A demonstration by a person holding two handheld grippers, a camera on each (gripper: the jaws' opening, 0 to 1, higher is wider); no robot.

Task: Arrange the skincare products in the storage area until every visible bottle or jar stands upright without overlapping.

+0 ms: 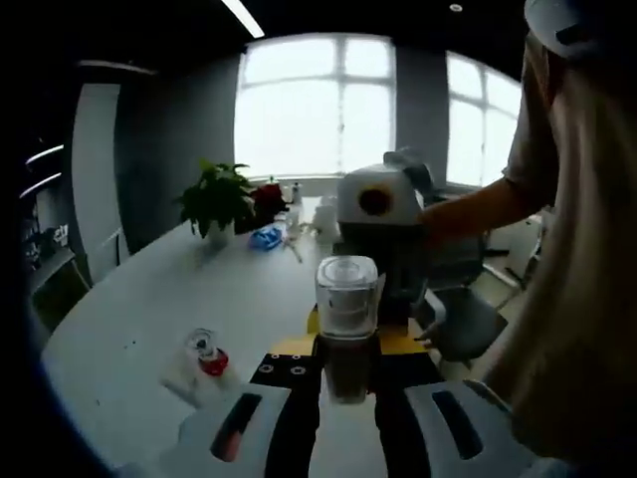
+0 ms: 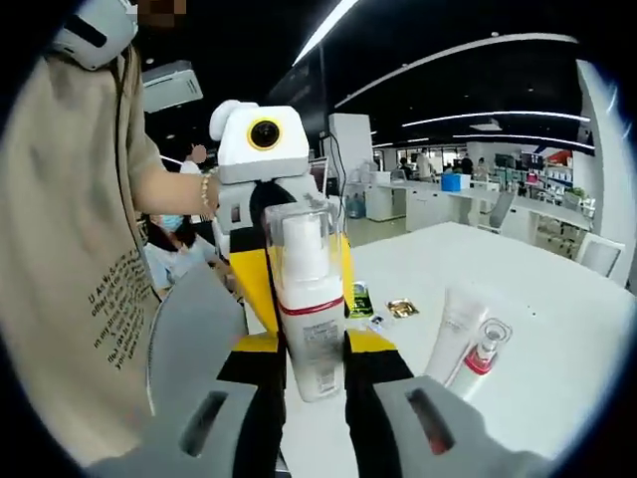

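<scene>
Nearest the lens in the right gripper view: right gripper (image 2: pixel 317 393), jaws closed on the lower body of one white pump bottle (image 2: pixel 309 309) with a red band and a clear cap, held upright above the white table (image 2: pixel 557 329). Facing it, just behind the bottle, the left gripper (image 2: pixel 264 174), carried by a person's hand (image 2: pixel 204 189).

In the left gripper view: left gripper (image 1: pixel 346 398), jaws clamped on the base of the same bottle (image 1: pixel 346 319), seen from the opposite side with its clear cap on top. Beyond it, the right gripper (image 1: pixel 383 214). One bottle, then, gripped from both sides.

Lying flat on the table: one white tube (image 2: pixel 453 334) and one small clear bottle with a red collar (image 2: pixel 478 358), side by side and touching or nearly so; the small bottle again at (image 1: pixel 206 352). Two small sachets (image 2: pixel 383 304) near the bottle, one green, one gold.

Further along the table: one potted green plant (image 1: pixel 212 196), red flowers (image 1: pixel 267 197), a blue object (image 1: pixel 265 238).

Round white tabletop, dark ceiling with strip lights, large bright windows (image 1: pixel 317 105), open office with desks behind.
</scene>
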